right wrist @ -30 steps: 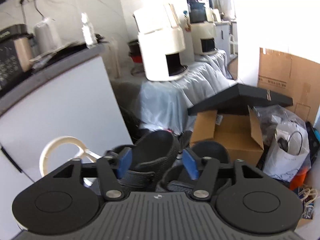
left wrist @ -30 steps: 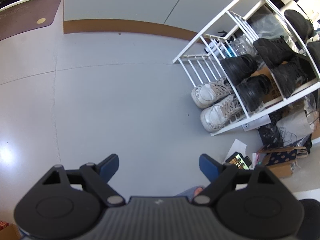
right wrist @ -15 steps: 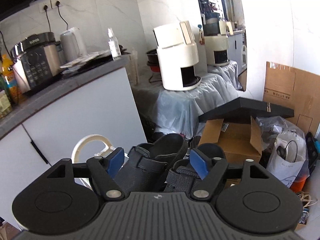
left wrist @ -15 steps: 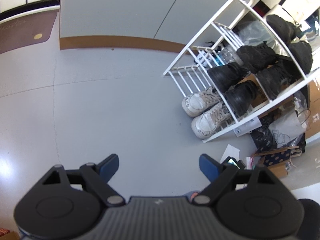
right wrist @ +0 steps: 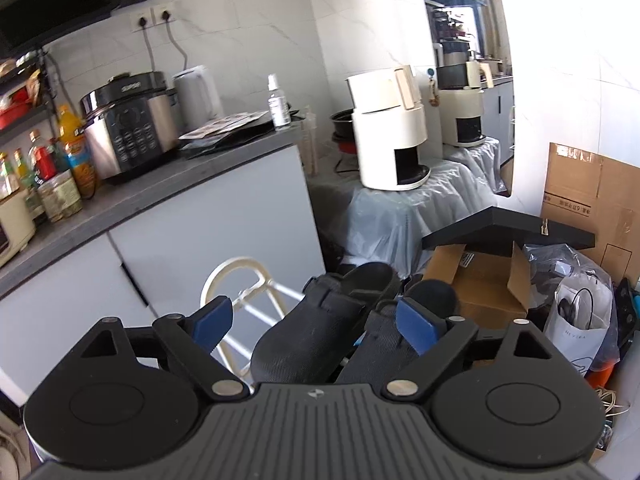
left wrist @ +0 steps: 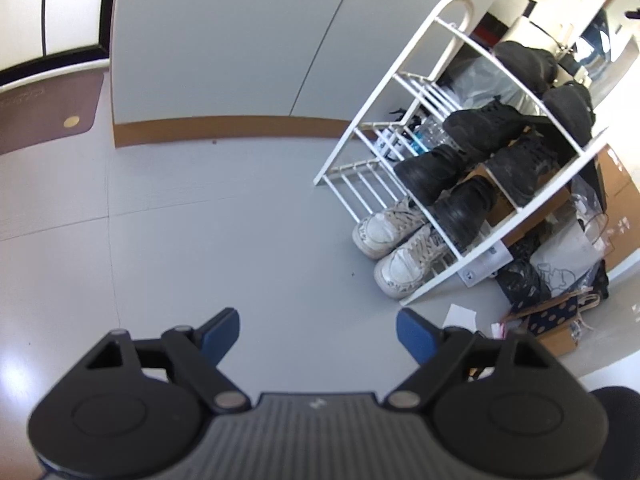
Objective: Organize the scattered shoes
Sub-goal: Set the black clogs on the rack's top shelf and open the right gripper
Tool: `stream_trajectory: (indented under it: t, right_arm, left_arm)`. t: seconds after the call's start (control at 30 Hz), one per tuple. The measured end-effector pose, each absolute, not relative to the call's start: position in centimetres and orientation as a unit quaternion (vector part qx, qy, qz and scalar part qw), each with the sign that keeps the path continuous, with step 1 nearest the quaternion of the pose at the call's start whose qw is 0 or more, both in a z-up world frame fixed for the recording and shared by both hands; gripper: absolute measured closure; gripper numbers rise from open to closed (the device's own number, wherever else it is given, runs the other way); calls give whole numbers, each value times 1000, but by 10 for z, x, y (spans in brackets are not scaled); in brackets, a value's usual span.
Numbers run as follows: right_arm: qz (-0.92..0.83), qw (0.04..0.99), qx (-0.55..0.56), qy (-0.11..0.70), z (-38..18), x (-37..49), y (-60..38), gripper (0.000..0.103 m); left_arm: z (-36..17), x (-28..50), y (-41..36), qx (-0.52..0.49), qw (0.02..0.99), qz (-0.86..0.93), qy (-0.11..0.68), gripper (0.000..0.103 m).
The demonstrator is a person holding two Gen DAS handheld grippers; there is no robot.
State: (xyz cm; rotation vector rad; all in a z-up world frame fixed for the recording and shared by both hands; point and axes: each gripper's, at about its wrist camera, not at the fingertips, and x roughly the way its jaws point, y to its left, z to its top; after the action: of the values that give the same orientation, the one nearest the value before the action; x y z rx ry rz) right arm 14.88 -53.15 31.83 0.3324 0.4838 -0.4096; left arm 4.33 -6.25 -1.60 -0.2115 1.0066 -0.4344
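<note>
The right gripper (right wrist: 312,326) sits just above and behind a pair of dark clogs (right wrist: 320,328) that stand side by side on the top shelf of the white shoe rack (left wrist: 424,80). Their toes point away from the fingers, so each clog's long axis runs straight ahead along the gripper. The fingers are spread wide and hold nothing; the left clog's heel lies between them and the right clog (right wrist: 404,324) sits partly behind the right finger.

The left gripper (left wrist: 318,332) hangs over bare floor (left wrist: 200,240), well apart from the rack, fingers also wide and empty. From it the rack lies ahead and to the right. Black boots (left wrist: 472,152) fill the middle shelves, and white sneakers (left wrist: 396,244) sit at the bottom front edge, toes toward the open floor.

No loose shoe shows on the floor in either view, so this fits either clogs just set down or clogs about to be adjusted. The right hand is the nearer one to them.
</note>
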Motion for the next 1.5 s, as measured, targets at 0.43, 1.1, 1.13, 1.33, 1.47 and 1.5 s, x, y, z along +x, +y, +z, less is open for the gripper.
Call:
stream_trajectory:
  t: [0.43,1.1,1.13,1.33,1.47,1.5]
  right_arm:
    - [-170,945,139,243,326,117,-489,1]
    - [-120,950,130,258,297,72,-450,0]
    - [-119,951,129,255,293,69,-448,0]
    - [-102,952,134,257,249,59,-441,0]
    - [-89,951,139,262,217,54,-437,0]
    - [-86,951,140,263,208,53,-435,0]
  left_arm:
    - [7,26,-60,-119,857,-223,449,16]
    - [24,-9,-61,-84,886,-230,395,22]
    - [25,-10,-60,-81,887,-229,393,22]
    - [28,-15,-55,-80,891,-227,385,16]
    - [33,-18,-59,-65,898,-234,368,14]
    - [34,-18,-60,-63,898,-233,368,14]
